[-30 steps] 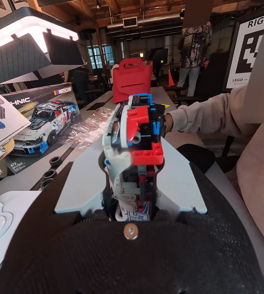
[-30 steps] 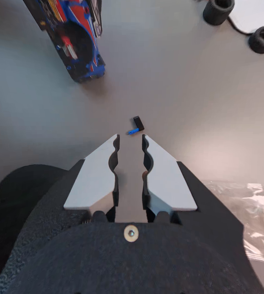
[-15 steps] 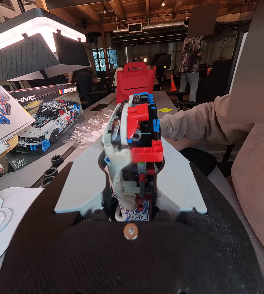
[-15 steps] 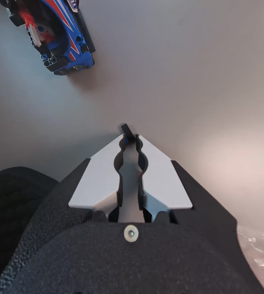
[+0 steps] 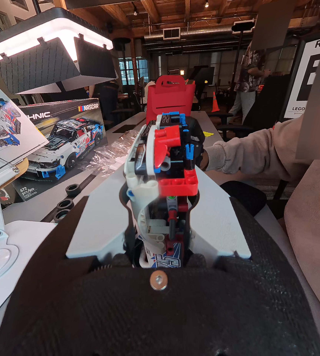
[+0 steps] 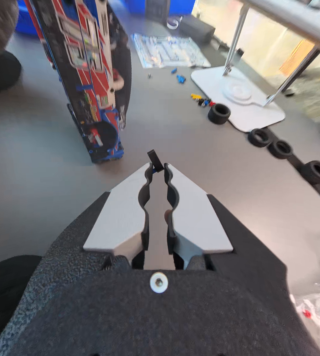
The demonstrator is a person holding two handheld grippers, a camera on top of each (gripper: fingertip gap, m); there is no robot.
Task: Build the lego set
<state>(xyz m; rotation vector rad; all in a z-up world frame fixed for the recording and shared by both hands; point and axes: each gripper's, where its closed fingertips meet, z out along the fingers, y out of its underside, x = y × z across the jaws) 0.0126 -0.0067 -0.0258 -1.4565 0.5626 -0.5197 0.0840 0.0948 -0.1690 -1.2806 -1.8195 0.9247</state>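
Observation:
My left gripper (image 5: 160,173) is shut on the half-built lego car (image 5: 161,158), a white, red, black and blue body held end-on between the white fingers. The same car (image 6: 89,77) shows in the right wrist view, standing on end above the grey table. My right gripper (image 6: 157,167) is shut on a small black piece with a blue pin (image 6: 155,160), pinched at the fingertips and lifted off the table. The piece sticks out past the tips, just right of the car's lower end.
Several black tyres (image 6: 279,149) lie at the right, one (image 6: 219,113) by a white stand base (image 6: 238,92). Small loose pieces (image 6: 201,100) and an instruction sheet (image 6: 168,50) lie farther back. The set's box (image 5: 63,142), a red bag (image 5: 169,96) and clear plastic bags (image 5: 115,150) sit behind. A sleeved arm (image 5: 251,152) is at the right. The left gripper's tips are roughly 20 cm from the right gripper's.
My right gripper closed on the small black piece with the blue pin, lifted it off the table and tilted up toward the car. The left gripper holds the car nearly still.

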